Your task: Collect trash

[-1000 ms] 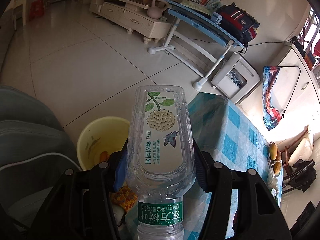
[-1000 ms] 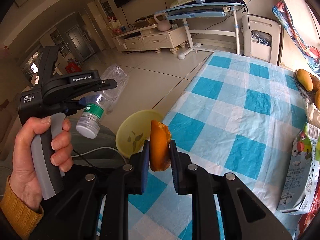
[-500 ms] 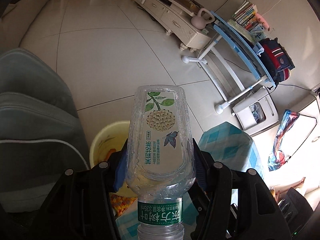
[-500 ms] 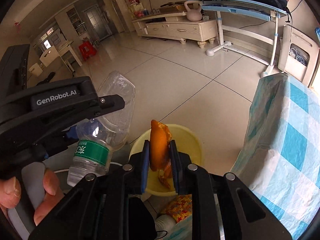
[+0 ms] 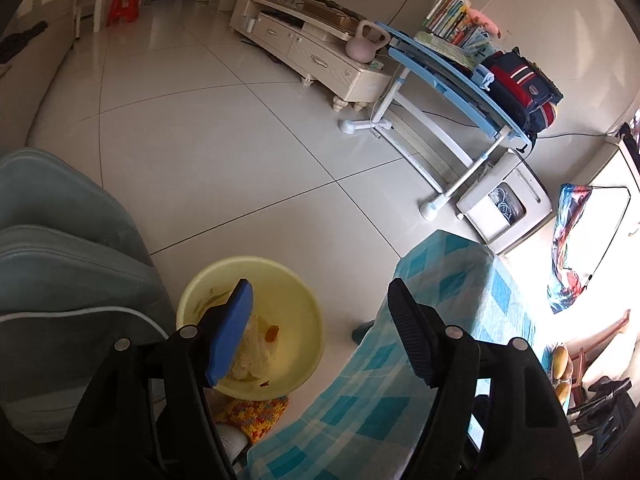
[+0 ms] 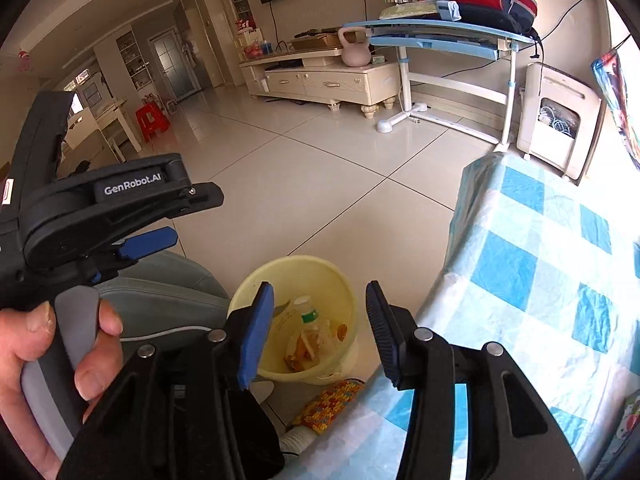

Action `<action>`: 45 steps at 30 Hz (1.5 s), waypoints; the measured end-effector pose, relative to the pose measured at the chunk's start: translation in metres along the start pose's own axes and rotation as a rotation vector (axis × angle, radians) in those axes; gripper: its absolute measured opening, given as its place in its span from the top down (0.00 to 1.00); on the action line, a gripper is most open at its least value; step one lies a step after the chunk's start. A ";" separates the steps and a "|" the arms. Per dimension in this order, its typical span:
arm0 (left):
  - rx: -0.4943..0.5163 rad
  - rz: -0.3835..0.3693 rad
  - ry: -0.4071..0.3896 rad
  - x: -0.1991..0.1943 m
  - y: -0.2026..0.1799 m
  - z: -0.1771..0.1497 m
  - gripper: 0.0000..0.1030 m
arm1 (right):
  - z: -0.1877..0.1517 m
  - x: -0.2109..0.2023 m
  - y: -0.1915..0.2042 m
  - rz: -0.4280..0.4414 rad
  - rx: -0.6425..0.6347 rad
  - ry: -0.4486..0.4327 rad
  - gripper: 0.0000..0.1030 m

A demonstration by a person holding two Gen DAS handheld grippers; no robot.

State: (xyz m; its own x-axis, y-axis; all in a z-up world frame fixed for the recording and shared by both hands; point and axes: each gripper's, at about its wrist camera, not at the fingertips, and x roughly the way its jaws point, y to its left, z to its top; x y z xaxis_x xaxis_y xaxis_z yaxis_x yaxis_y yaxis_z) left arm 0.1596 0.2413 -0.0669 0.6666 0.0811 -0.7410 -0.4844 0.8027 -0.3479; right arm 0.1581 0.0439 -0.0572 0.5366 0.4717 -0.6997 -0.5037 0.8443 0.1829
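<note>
Both tools hang empty over the yellow basin (image 6: 304,280): the right tool (image 6: 320,332) is spread wide, and the left tool (image 5: 320,336) gapes just as wide, nothing between its pads. Directly below them the clear bottle (image 6: 308,312) and orange peel (image 6: 298,354) lie in the basin, so this load looks delivered. Beside them, the checked bench (image 6: 540,272) may hold more. The left tool's casing reads "GenRobot.AI".

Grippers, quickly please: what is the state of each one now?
Left gripper: open, holding nothing.
Right gripper: open, holding nothing.
</note>
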 end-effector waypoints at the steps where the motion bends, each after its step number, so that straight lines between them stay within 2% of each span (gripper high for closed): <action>1: 0.060 -0.018 -0.001 -0.005 -0.014 -0.008 0.32 | -0.009 -0.015 -0.008 -0.033 0.000 -0.019 0.51; 3: 0.211 -0.053 0.006 -0.014 -0.044 -0.030 0.31 | -0.029 -0.042 -0.029 -0.097 0.033 -0.047 0.49; 7: 0.456 -0.113 0.055 -0.024 -0.101 -0.078 0.29 | -0.070 -0.072 -0.071 -0.191 0.141 -0.033 0.49; 11: 0.595 -0.130 0.123 -0.025 -0.138 -0.123 0.30 | -0.099 -0.082 -0.100 -0.242 0.238 0.000 0.49; 14: 0.655 -0.125 0.141 -0.025 -0.157 -0.143 0.30 | -0.103 -0.086 -0.110 -0.261 0.275 0.000 0.49; 21: 0.718 -0.107 0.179 -0.011 -0.179 -0.169 0.27 | -0.106 -0.091 -0.140 -0.300 0.337 -0.005 0.49; 26: 0.752 -0.099 0.199 0.001 -0.187 -0.175 0.18 | -0.108 -0.094 -0.152 -0.315 0.377 -0.014 0.46; 30: 0.765 -0.063 0.208 0.012 -0.188 -0.177 0.15 | -0.107 -0.089 -0.146 -0.343 0.340 0.009 0.41; 32: 0.752 -0.059 0.198 0.015 -0.186 -0.175 0.07 | -0.106 -0.087 -0.145 -0.346 0.329 0.015 0.38; 37: 0.763 -0.066 0.153 0.015 -0.188 -0.180 0.07 | -0.106 -0.082 -0.140 -0.372 0.286 0.041 0.33; 45: 0.755 -0.074 0.160 0.016 -0.188 -0.178 0.07 | -0.109 -0.086 -0.145 -0.408 0.317 0.038 0.32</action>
State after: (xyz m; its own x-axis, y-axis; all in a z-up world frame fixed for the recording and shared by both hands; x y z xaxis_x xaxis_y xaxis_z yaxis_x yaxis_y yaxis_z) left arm 0.1607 -0.0129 -0.1157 0.5641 -0.0289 -0.8252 0.1142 0.9925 0.0434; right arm 0.1110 -0.1467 -0.0992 0.6183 0.0838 -0.7814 -0.0261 0.9959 0.0861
